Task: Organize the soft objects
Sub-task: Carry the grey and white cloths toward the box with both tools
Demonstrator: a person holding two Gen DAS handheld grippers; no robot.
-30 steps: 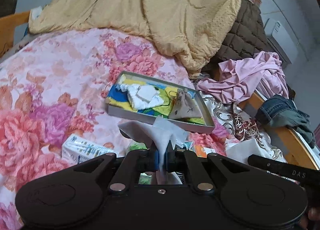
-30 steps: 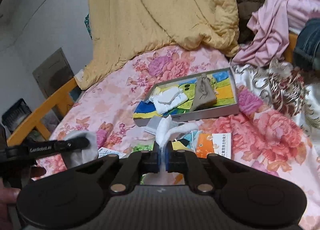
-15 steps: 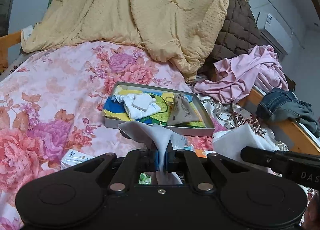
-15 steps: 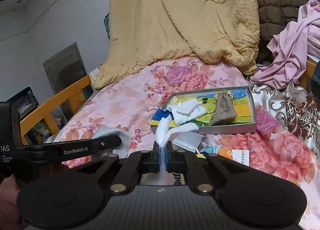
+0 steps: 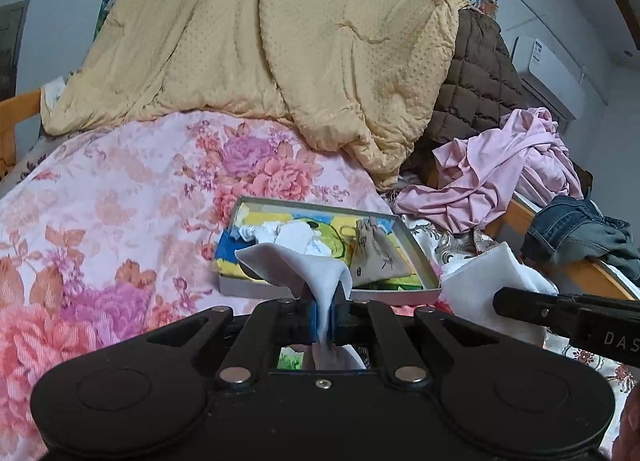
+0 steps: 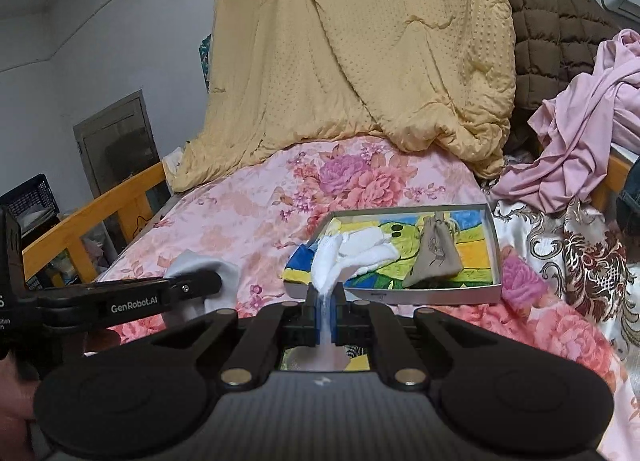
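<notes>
Since a second ago both hands have lifted, so the shallow box (image 6: 494, 293) sits lower in view. The left gripper (image 5: 324, 321) and right gripper (image 6: 325, 321) each pinch an end of one white cloth (image 5: 304, 265), apparently mid-fold. Next, likely: bring the ends together and lay it in the box beside the drawstring pouch (image 6: 434, 257).
</notes>
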